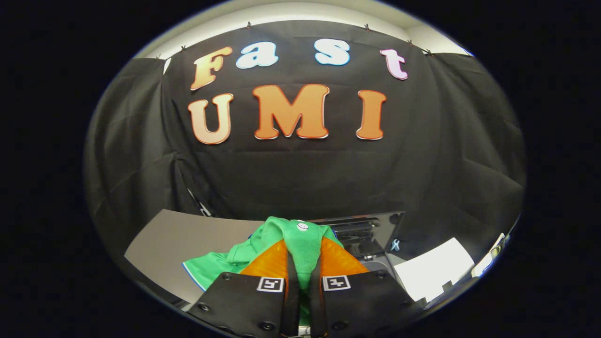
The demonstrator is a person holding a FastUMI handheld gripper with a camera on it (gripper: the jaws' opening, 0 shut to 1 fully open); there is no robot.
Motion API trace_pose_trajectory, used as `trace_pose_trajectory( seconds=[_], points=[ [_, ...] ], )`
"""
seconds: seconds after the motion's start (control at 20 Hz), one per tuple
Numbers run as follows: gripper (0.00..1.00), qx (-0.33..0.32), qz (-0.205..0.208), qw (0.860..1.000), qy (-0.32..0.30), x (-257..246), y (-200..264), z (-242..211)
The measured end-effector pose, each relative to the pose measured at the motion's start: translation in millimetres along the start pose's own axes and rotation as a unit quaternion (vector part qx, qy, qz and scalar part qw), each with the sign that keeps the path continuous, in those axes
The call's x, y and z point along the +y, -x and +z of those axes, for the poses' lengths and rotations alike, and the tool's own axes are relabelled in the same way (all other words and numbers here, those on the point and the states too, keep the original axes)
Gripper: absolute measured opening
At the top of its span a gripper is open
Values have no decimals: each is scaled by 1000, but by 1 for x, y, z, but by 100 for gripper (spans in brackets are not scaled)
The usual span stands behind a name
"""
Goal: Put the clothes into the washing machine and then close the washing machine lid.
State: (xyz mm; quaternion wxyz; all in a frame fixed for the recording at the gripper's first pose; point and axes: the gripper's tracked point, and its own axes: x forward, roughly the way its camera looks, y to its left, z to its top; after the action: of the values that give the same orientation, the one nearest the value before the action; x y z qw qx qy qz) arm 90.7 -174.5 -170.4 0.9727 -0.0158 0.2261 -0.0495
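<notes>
- Gripper (303, 263): I am pinching a fold of the green garment (300, 244) between both fingers, lifted above the grey counter (164, 244).
- Green garment: the rest is trailing down toward the counter's near edge, beside the fingers.
- Risk: I am judging the thin pinch could be slipping, or the trailing cloth snagging on the machine's rim.
- Washing machine (371, 234): it is sitting just beyond the fingers, at the counter's far side, dark lid apparently raised; I cannot tell what is lying inside.
- White sheet (436, 270): lying beside the machine.
</notes>
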Motion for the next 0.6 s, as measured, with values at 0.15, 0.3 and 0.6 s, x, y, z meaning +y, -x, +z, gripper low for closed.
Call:
trace_pose_trajectory(
  seconds=[0.15, 0.3, 0.6],
  points=[
    [16, 8, -17, 1000, -14, -29, -4, -12],
    [16, 13, -27, 999, -28, -52, -8, -24],
    [16, 27, -57, 997, -40, -91, -17, -51]
  ],
)
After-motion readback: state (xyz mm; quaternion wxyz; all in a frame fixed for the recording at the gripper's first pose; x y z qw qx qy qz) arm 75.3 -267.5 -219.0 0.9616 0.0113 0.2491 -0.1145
